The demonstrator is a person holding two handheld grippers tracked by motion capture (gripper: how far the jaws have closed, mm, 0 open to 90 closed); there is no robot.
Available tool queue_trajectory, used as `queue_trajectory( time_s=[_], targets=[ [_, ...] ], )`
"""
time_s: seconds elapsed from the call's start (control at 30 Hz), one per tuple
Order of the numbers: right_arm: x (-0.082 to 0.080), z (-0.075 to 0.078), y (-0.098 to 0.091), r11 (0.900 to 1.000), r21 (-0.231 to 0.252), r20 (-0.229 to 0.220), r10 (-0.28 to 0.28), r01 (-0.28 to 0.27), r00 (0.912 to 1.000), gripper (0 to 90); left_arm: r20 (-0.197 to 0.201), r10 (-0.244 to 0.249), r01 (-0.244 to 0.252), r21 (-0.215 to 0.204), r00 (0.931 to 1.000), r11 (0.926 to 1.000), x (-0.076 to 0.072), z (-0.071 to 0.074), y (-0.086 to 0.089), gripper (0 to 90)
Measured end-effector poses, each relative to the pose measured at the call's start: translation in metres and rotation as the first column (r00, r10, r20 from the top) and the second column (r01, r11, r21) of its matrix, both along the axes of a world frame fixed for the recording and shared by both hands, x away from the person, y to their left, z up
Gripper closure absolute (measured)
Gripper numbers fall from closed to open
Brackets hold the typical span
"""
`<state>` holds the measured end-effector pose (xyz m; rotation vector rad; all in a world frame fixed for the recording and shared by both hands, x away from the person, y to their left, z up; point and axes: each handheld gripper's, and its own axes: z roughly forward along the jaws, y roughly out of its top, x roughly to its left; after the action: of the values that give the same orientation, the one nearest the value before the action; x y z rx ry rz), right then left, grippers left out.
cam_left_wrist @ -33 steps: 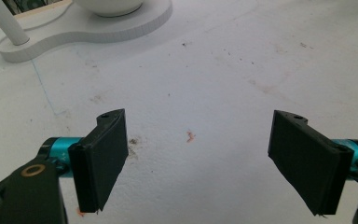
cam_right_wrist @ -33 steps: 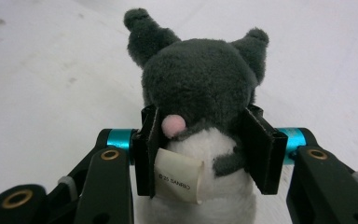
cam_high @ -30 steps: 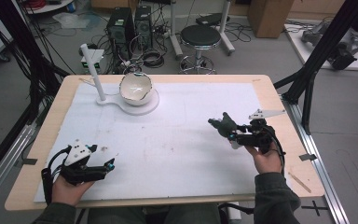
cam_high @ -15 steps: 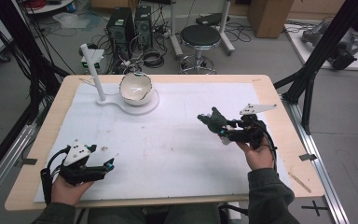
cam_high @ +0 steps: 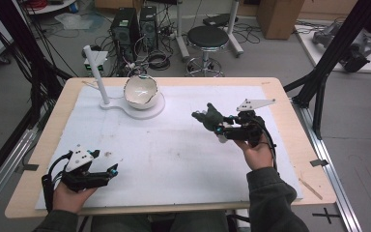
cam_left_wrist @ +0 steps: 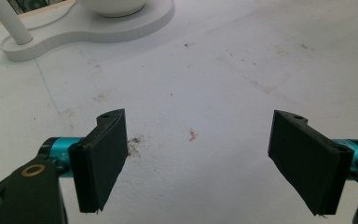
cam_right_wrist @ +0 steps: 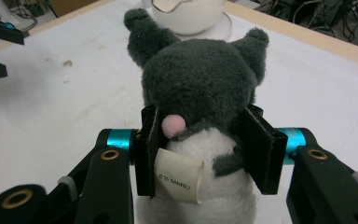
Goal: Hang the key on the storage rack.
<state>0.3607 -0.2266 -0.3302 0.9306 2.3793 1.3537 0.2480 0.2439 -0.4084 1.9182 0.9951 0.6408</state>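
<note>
right gripper (cam_high: 218, 126) clamped tight on a grey plush toy (cam_high: 209, 116), held off the mat a fair way right of the white bowl (cam_high: 140, 91), left gripper (cam_high: 111, 170) jaws wide apart, nothing in them, well below the bowl near the table edge

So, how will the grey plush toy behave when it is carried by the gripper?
The plush toy probably squashes: the right gripper has its pads sunk into the soft body. It looks light and unlikely to break. The furry surface should resist slipping, though the head may flop.
</note>
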Motion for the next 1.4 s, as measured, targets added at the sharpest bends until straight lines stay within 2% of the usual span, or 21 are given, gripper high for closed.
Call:
queue_trajectory(
  time_s=[0.6, 1.13, 1.33, 1.4],
  targets=[
    [0.019, 0.004, 0.052, 0.9956, 0.058, 0.033, 0.072, -0.074, 0.9968, 52.5, -0.003, 0.001, -0.001, -0.003, 1.0, 1.0, 0.0, -0.001, 0.0, 20.1],
    [0.037, 0.016, 0.096, 0.9883, 0.061, 0.047, 0.137, -0.14, 0.9894, 52.5, -0.005, 0.001, -0.001, -0.011, 1.0, 0.9999, 0.001, -0.002, 0.002, 20.2],
    [0.042, 0.019, 0.112, 0.9845, 0.068, 0.032, 0.159, -0.161, 0.9867, 52.6, -0.007, 0.003, -0.003, -0.01, 1.0, 0.9999, 0.0, -0.002, 0.004, 20.1],
    [0.044, 0.021, 0.118, 0.983, 0.065, 0.048, 0.168, -0.171, 0.9845, 52.5, -0.006, 0.005, -0.005, -0.013, 1.0, 0.9999, 0.0, -0.002, 0.003, 20.2]
  ],
)
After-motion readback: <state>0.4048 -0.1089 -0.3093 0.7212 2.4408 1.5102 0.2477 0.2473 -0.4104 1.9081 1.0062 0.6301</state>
